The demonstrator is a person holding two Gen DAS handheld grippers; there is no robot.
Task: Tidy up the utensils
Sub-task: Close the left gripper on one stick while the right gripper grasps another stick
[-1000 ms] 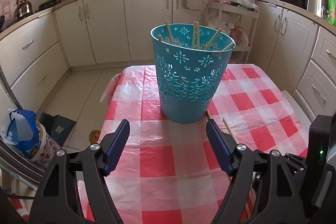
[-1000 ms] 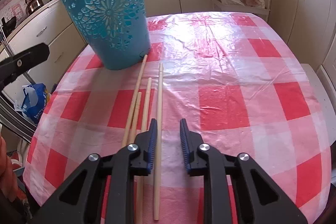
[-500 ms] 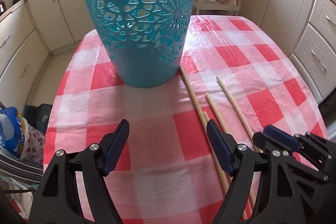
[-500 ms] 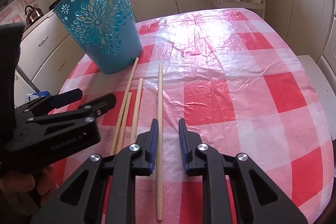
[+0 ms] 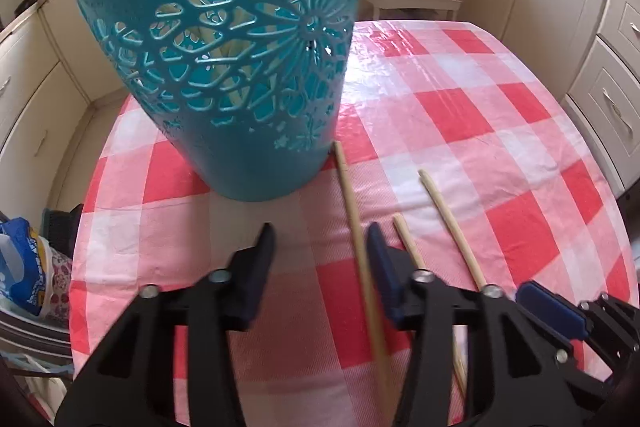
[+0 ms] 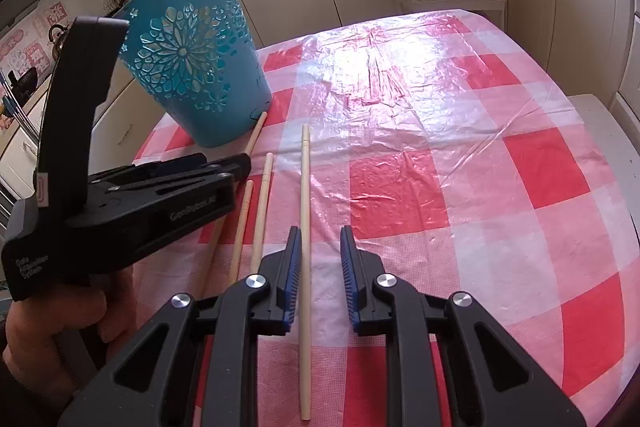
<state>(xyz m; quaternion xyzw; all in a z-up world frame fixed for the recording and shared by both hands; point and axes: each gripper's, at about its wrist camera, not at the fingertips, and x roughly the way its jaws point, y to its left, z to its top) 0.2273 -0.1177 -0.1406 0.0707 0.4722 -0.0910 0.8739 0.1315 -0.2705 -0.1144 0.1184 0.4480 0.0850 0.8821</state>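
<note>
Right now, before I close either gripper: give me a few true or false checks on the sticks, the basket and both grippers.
1. Four wooden sticks lie on the tablecloth. True.
2. The right gripper is clamped on a stick. False: its jaws stand open around the rightmost stick.
3. The teal basket lies tipped over. False: it stands upright.
4. The left gripper is open, with the longest stick between its fingers. True.
5. The basket holds sticks. True.

The left gripper (image 6: 240, 163) body carries faint embossed lettering, too blurred to read.
</note>
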